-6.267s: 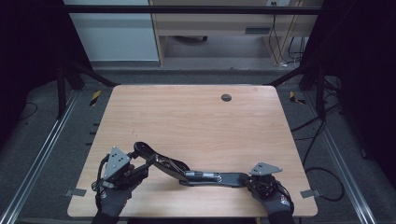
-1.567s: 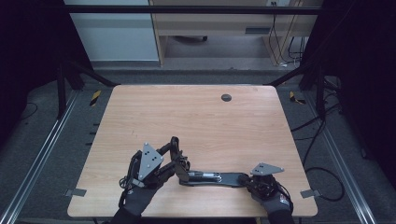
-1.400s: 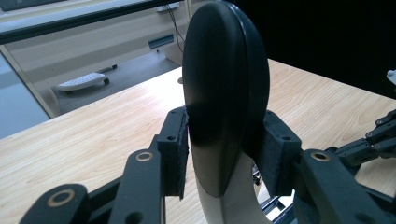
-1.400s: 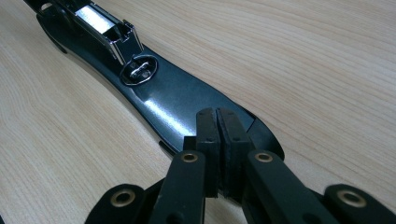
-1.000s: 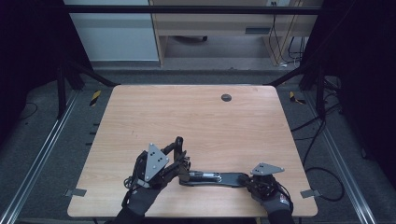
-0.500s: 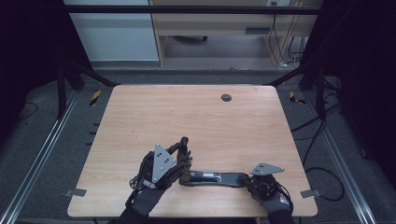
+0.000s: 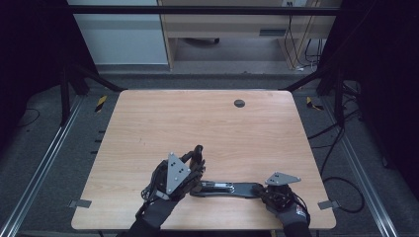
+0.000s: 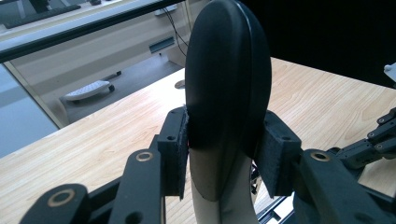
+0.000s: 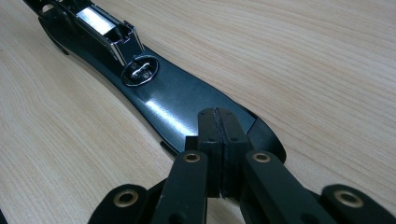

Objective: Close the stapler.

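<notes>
Left tool (image 8: 224,163) gripping black handle (image 8: 229,93)

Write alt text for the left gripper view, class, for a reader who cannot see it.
A tall black rounded piece, pale grey at its lower end, stands upright between the left gripper, whose padded fingers press on both its sides. Behind it lies a light wooden table, with a desk and a keyboard farther off.
</notes>
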A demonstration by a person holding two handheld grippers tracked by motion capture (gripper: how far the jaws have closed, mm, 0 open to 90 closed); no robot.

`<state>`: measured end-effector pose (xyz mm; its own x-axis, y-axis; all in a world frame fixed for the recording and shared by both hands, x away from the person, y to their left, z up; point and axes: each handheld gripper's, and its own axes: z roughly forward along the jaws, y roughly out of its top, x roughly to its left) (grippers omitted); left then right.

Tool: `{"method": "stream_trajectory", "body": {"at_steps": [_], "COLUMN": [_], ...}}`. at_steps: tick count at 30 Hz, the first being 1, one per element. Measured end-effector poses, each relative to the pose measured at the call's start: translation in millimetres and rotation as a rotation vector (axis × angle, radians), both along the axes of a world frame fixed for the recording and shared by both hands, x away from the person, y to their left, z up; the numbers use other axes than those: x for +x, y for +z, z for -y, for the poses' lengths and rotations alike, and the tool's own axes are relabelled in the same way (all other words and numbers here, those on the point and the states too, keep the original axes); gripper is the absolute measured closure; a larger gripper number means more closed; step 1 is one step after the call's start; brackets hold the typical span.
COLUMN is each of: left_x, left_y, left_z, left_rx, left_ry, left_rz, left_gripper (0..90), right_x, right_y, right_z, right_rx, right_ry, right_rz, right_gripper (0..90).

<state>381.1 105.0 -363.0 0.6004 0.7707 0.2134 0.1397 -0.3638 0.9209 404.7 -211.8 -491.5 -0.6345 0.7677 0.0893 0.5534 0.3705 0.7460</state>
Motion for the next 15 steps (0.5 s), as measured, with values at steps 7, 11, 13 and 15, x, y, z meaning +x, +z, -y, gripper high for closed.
{"method": "stream_trajectory", "body": {"at_steps": [7, 11, 13, 15], "left_x": [-0.6, -0.8, -0.8, -0.9], "left_y": [-0.5, -0.8, -0.7, -0.7], "left_z": [3.9, 5.9, 6.7, 7.7], "left_rx": [0.012, 0.016, 0.020, 0.023], "left_ry": [0.001, 0.002, 0.001, 0.000], "left_rz": [0.010, 0.012, 0.016, 0.017], "left_gripper": [57.6, 57.6, 57.6, 57.6], "right_x": [-0.1, 0.0, 0.0, 0.0], "right_y": [0.0, 0.0, 0.0, 0.0], "right_z": [-0.1, -0.1, -0.1, -0.1], "right_rx": [0.000, 0.001, 0.000, 0.000], "right_ry": [0.001, 0.001, 0.003, 0.003], "right_rz": [-0.001, -0.001, -0.001, 0.000], "right_gripper": [90.0, 90.0, 90.0, 90.0]}}
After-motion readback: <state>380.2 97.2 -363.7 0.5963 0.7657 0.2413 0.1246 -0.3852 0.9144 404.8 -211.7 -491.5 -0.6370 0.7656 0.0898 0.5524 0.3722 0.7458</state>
